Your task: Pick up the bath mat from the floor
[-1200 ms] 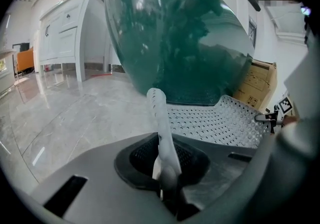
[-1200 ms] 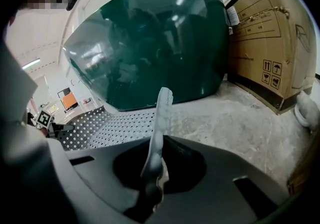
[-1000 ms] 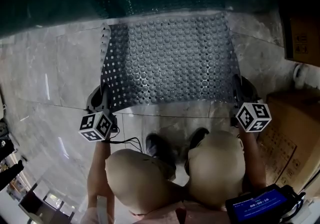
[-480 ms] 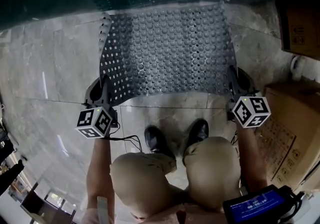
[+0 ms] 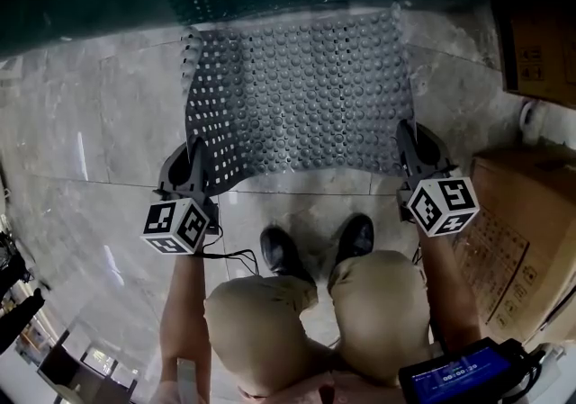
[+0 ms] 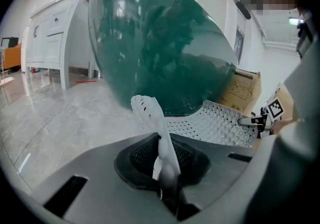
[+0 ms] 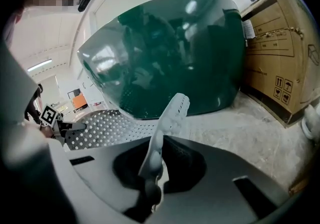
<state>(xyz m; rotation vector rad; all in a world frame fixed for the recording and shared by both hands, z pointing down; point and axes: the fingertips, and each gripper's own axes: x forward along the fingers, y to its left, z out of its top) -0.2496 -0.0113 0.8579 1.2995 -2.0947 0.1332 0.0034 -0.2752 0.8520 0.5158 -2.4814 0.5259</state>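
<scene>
Your left gripper (image 5: 193, 159) and right gripper (image 5: 409, 139) each pinch a bath mat (image 5: 297, 92) corner; mat stretches toward twelve o'clock, forearms forward.

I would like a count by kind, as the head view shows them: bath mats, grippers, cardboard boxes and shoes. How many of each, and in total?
Bath mat: 1
Grippers: 2 (left gripper, right gripper)
Cardboard boxes: 2
Shoes: 2
Total: 7

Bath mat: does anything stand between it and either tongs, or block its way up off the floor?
Nothing visible does: left tongs and right tongs are each shut on a near corner of the bath mat.
</scene>
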